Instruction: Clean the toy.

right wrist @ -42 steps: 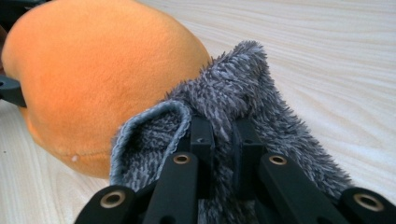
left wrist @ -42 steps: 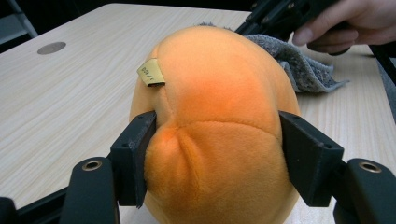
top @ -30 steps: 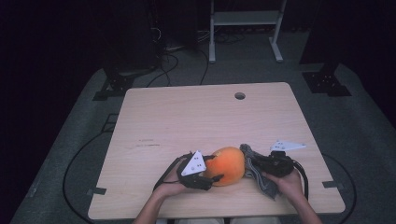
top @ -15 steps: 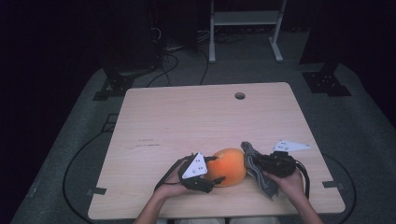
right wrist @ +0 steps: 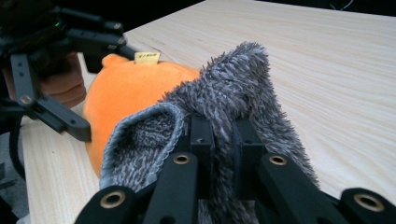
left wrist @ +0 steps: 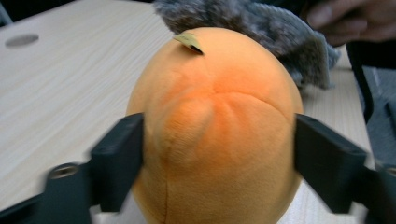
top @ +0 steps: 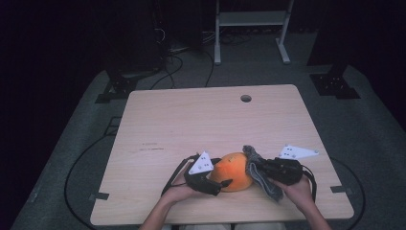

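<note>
An orange plush toy (top: 234,175) lies near the table's front edge, with a small yellow tag (left wrist: 189,41) on top. My left gripper (top: 221,173) straddles it from the left. Its jaws have just been opening, but both pads (left wrist: 119,158) still touch the toy's sides (left wrist: 219,126). My right gripper (top: 253,168) comes in from the right, shut on a grey fuzzy cloth (top: 262,181). The cloth (right wrist: 233,88) drapes over the right gripper's jaws (right wrist: 219,130) and leans on the toy (right wrist: 126,93). The cloth (left wrist: 261,28) also lies behind the toy in the left gripper view.
The light wooden table (top: 201,120) has a round cable hole (top: 245,98) near its far edge. A white metal stand (top: 249,28) and dark cables sit on the grey floor beyond it. A hand (left wrist: 355,16) holds the right gripper.
The left gripper's jaws have spread a little around the orange toy. Both hands and the toy have stayed almost where they were.
</note>
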The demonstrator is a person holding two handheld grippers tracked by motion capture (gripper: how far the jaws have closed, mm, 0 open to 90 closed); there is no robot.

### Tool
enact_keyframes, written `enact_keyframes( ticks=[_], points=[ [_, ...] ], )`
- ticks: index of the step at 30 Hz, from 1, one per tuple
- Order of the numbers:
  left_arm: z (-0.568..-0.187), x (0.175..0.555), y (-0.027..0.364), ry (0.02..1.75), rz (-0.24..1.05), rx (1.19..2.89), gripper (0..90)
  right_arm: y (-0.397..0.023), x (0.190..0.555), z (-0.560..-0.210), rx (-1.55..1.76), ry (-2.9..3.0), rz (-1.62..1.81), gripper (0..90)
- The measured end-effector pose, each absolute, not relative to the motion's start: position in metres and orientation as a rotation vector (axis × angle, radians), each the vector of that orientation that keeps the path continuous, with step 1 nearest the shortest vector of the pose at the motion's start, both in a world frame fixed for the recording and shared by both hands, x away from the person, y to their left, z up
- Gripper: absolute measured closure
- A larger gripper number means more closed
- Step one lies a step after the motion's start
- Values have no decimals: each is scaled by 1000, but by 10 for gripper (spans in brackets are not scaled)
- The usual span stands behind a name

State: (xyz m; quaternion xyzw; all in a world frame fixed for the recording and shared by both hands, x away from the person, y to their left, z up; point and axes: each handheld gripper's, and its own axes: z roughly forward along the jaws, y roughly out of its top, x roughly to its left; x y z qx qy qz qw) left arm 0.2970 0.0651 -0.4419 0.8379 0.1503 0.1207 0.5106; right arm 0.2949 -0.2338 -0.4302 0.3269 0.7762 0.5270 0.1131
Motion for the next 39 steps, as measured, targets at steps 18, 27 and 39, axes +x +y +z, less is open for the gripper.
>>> enact_keyframes(
  ticks=[18, 27, 39],
  points=[
    [-438, 287, 55, 261, 378, 2024, 328, -225, 277, -400, 776, 2286, 1583, 810],
    [-439, 284, 52, 233, 391, 2021, 326, -215, 280, -402, 788, 2304, 1528, 810],
    [-441, 277, 45, 155, 418, 2037, 333, -200, 277, -393, 739, 2328, 1489, 810]
  ],
)
